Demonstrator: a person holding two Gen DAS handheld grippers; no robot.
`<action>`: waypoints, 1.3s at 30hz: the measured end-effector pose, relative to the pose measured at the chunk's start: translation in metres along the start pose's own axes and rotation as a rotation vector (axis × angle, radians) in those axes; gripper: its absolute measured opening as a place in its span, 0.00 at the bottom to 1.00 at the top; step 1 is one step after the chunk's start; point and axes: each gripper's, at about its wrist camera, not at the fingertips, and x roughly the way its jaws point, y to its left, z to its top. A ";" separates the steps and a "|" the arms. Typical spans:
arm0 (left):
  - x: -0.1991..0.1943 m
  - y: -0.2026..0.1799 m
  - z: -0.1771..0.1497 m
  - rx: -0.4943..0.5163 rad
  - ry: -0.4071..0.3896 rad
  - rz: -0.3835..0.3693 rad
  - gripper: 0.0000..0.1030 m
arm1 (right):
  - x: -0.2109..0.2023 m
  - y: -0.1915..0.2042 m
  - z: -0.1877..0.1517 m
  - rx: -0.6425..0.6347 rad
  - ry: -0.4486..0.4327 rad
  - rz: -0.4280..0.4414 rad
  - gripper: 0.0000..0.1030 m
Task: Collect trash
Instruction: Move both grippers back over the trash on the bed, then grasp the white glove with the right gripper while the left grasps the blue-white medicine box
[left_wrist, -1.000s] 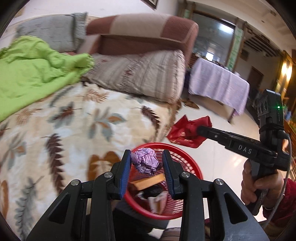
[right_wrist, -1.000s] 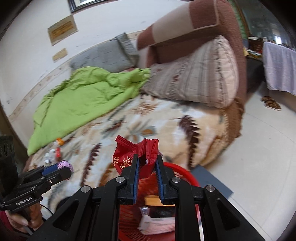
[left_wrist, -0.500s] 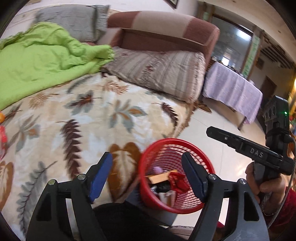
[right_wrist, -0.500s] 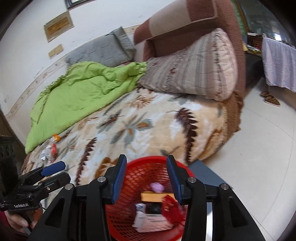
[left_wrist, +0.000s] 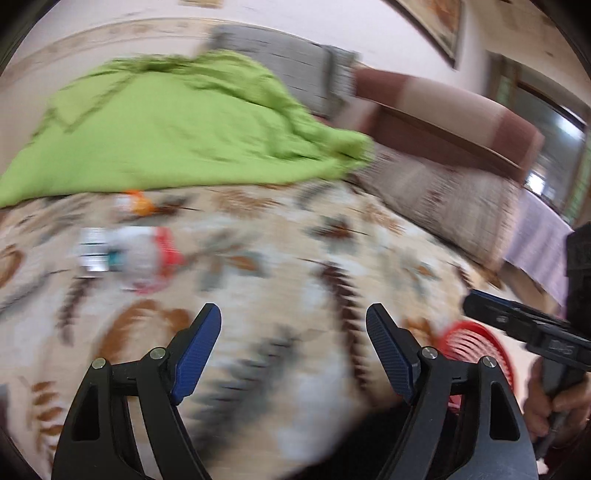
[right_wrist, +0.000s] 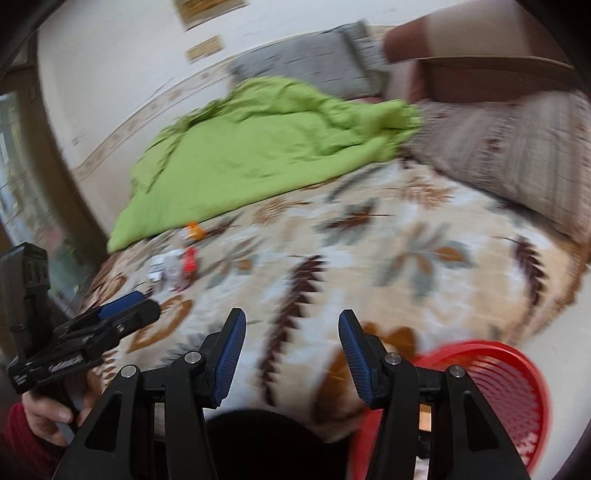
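Both views are motion-blurred. My left gripper (left_wrist: 293, 332) is open and empty above the leaf-patterned blanket (left_wrist: 280, 236). My right gripper (right_wrist: 291, 339) is open and empty too. The red mesh basket (right_wrist: 509, 384) stands on the floor at the bed's near edge, low right of the right gripper; it also shows in the left wrist view (left_wrist: 476, 343). Trash lies on the blanket to the far left: a white and red wrapper pile (left_wrist: 129, 254) and an orange piece (left_wrist: 136, 203). They also show in the right wrist view, the pile (right_wrist: 177, 266) and the orange piece (right_wrist: 194, 230).
A green quilt (left_wrist: 166, 129) covers the far side of the bed. A grey pillow (left_wrist: 295, 74) and striped cushions (right_wrist: 517, 147) lie against the brown headboard (left_wrist: 443, 114). A cloth-covered table (left_wrist: 539, 243) stands at the right.
Both grippers opened and dropped the purple paper ball and the red wrapper into the basket. Both have since swung left, away from the basket, towards the trash on the blanket.
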 end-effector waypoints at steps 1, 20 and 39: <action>-0.002 0.018 0.001 -0.027 -0.011 0.037 0.77 | 0.010 0.012 0.004 -0.016 0.008 0.024 0.55; -0.002 0.218 -0.014 -0.381 -0.032 0.406 0.77 | 0.243 0.222 0.041 -0.274 0.139 0.151 0.58; 0.119 0.232 0.044 -0.363 0.099 0.333 0.77 | 0.241 0.152 0.062 -0.044 0.079 0.107 0.12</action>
